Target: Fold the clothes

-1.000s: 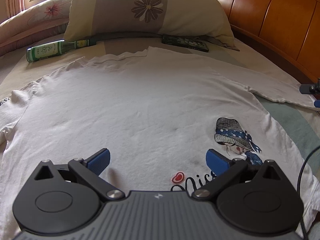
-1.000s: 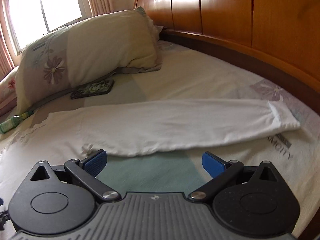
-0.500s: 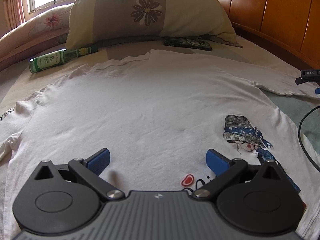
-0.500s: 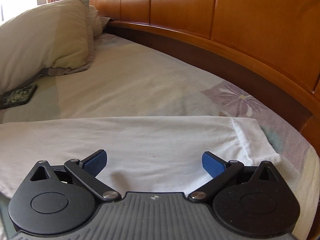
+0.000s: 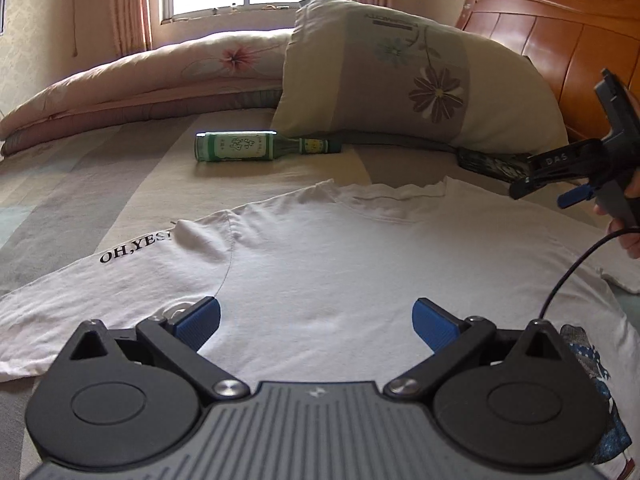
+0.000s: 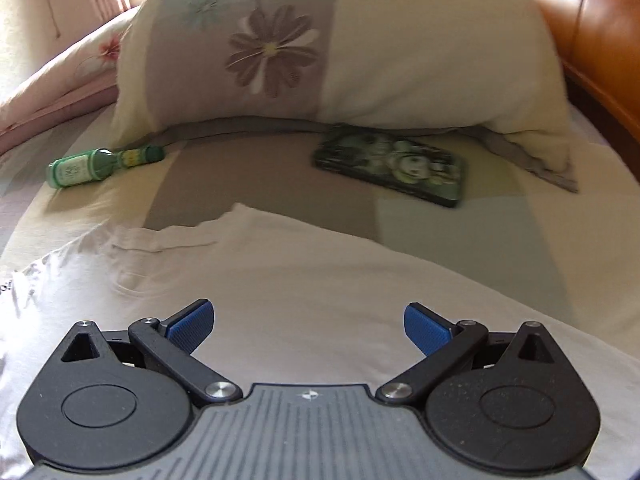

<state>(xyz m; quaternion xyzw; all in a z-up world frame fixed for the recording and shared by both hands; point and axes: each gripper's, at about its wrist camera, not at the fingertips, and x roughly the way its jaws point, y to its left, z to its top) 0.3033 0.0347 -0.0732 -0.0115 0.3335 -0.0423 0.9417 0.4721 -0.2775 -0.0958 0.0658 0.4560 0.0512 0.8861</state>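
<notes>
Now both grippers, left gripper [image 5: 316,318] and right gripper [image 6: 309,326], hover with jaws wide and empty over the flat white long-sleeved cotton shirt [image 5: 340,264], probably lining up shoulder grasps.

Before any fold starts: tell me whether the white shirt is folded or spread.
Spread. The white shirt lies flat on the bed, sleeve out sideways, neckline showing, no layer doubled over.

Ahead of the matt black plastic left gripper [image 5: 316,320]: soft white cotton shirt [image 5: 340,264], glossy green glass bottle [image 5: 256,146], polished orange wooden headboard [image 5: 560,40].
</notes>
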